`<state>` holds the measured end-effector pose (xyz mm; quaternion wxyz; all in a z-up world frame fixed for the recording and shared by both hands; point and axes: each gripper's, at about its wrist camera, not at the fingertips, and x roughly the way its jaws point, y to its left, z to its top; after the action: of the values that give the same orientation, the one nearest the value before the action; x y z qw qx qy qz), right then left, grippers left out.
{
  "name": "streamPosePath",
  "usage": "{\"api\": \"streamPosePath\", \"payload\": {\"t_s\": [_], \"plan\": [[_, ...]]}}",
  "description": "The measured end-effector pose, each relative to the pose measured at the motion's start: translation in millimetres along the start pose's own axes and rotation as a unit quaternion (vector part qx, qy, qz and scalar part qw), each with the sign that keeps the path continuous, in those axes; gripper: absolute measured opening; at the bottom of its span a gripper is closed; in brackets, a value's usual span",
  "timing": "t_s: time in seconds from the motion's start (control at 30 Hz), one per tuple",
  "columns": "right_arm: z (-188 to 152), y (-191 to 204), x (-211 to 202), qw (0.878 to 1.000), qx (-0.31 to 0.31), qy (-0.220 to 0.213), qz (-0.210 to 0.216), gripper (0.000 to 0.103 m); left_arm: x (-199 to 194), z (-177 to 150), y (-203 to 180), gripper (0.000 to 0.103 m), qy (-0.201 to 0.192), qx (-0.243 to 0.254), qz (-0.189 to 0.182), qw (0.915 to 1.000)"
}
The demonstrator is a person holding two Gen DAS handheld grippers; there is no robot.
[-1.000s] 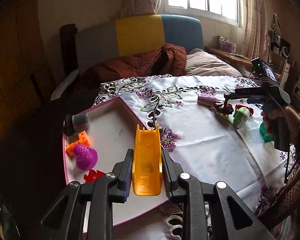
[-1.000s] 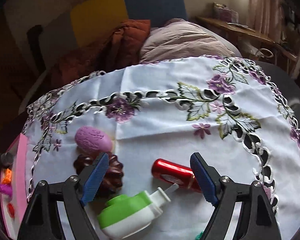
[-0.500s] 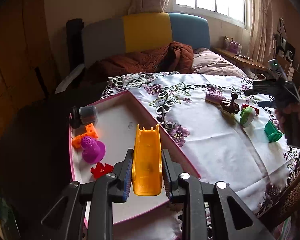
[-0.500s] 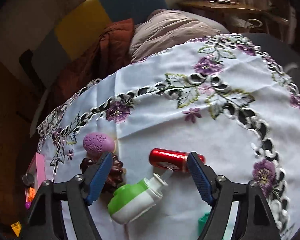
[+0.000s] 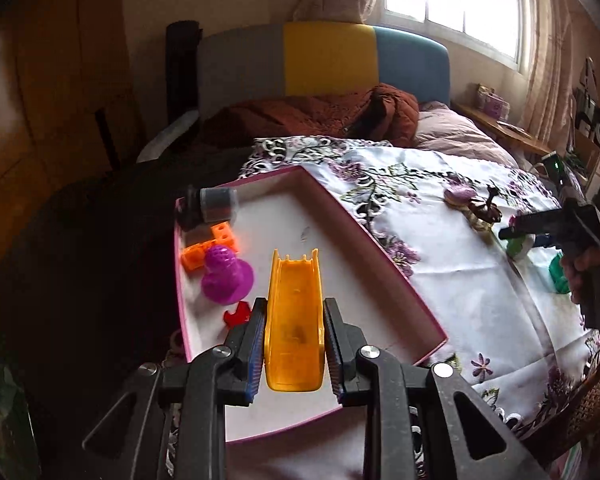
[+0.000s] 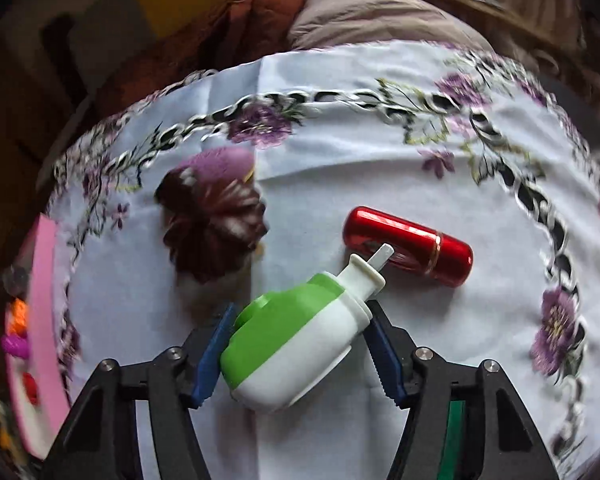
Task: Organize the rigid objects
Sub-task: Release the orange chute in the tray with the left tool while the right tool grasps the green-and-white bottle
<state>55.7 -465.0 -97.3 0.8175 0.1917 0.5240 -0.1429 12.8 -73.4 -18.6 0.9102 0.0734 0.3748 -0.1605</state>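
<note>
The right hand-held gripper (image 6: 298, 354), just closing around the light, stiff green-and-white plastic bottle (image 6: 296, 340), should squeeze its wide body

Floral tablecloth (image 6: 340, 152), pink tray (image 5: 380, 248), red tube (image 6: 412, 248), green-white bottle (image 6: 296, 332)

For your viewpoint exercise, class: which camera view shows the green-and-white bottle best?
The right wrist view: the green-and-white bottle lies large on the tablecloth, nozzle visible, between the fingers of the right tool, whose jaws have just been closing around it. The left wrist view shows only a small, far glimpse of it, mostly hidden behind that tool.
</note>
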Motion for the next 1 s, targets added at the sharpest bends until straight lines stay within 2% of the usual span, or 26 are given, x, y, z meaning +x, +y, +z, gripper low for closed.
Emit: {"api": "streamPosePath", "payload": {"t_s": [0.17,0.23,0.33,0.47,0.6,0.77,1.0], "plan": [[-2.3,-0.3,3.3,1.0,-0.008,0.007,-0.005,0.063,5.6,-3.2,27.5,0.026,0.016,-0.063,-0.025,0.9976],[-3.9,2.3,3.5,1.0,-0.017,0.006,-0.012,0.062,8.8,-5.9,43.0,0.026,0.025,-0.099,-0.035,0.9941],[-3.5,5.9,4.1,0.999,-0.028,0.005,-0.021,0.062,11.9,-8.1,59.1,0.026,0.028,-0.125,-0.03,0.9912],[-3.8,7.6,3.8,0.999,-0.037,0.003,-0.024,0.062,17.4,-6.8,78.9,0.026,0.035,-0.171,-0.048,0.9835],[-3.0,13.1,7.5,0.998,-0.049,0.002,-0.027,0.062,24.6,9.1,81.7,0.026,0.033,-0.179,-0.069,0.9808],[-4.9,17.1,7.5,0.998,-0.059,0.002,-0.023,0.062,44.6,40.6,64.6,0.026,0.025,-0.166,-0.089,0.9818],[-5.5,16.4,6.8,0.998,-0.062,0.003,-0.021,0.062,95.6,71.6,46.5,0.026,0.048,-0.155,-0.079,0.9835]]}}
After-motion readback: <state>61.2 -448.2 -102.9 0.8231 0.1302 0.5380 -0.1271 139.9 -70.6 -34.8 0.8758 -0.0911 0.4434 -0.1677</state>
